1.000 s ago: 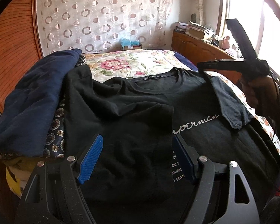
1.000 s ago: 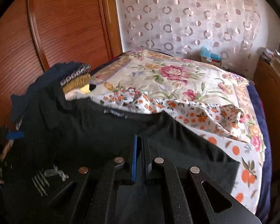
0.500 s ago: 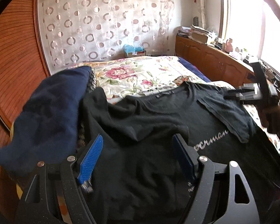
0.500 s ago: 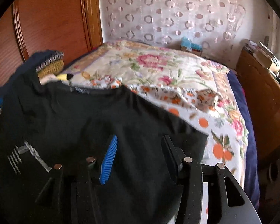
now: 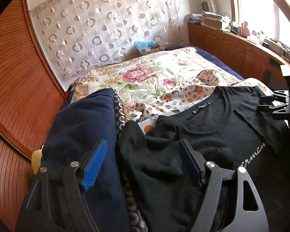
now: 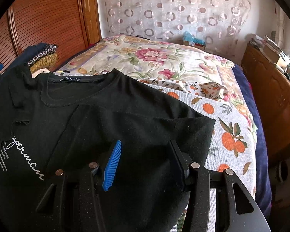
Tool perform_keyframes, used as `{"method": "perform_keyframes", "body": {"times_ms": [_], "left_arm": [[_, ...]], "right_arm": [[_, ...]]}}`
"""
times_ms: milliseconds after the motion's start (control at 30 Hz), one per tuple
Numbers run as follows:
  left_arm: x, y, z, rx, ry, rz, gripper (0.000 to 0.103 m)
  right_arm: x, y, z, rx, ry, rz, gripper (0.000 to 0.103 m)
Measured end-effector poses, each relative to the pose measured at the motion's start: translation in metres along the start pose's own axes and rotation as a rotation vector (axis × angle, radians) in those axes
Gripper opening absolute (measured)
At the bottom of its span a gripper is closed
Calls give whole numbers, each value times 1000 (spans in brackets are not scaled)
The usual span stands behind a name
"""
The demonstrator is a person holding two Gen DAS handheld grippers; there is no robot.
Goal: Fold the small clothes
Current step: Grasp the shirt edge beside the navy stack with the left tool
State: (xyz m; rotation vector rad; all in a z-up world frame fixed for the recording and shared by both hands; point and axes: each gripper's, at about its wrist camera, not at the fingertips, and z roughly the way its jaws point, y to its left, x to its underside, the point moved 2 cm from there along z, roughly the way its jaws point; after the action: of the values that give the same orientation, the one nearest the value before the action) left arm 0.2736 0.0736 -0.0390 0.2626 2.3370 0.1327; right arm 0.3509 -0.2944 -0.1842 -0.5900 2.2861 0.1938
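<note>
The black T-shirt (image 6: pixel 110 116) carries white script across its chest, partly covered by a folded sleeve; the letters that show read roughly "ycrman" (image 6: pixel 27 154) in the right wrist view and "erman" (image 5: pixel 254 154) in the left wrist view; beside the script are small lines of white print (image 6: pixel 2 158), too small to read; the neck label (image 6: pixel 68 79) shows letters ending in "GONG"; its start is unclear.
</note>
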Motion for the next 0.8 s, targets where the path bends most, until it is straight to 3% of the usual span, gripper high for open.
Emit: {"method": "perform_keyframes", "body": {"times_ms": [300, 567, 667, 700, 800], "left_arm": [[-17, 7, 31, 19, 107, 48, 48], [-18, 1, 47, -1, 163, 107, 47], [-16, -2, 49, 3, 174, 126, 23], [-16, -3, 46, 8, 157, 137, 5], [-21, 0, 28, 12, 80, 108, 4]], "right_arm": [[9, -3, -10, 6, -3, -5, 52], [9, -3, -10, 7, -3, -6, 53], [9, -3, -10, 6, -3, -6, 53], [9, -3, -10, 6, -3, -6, 53], [9, -3, -10, 6, -3, -6, 53]]}}
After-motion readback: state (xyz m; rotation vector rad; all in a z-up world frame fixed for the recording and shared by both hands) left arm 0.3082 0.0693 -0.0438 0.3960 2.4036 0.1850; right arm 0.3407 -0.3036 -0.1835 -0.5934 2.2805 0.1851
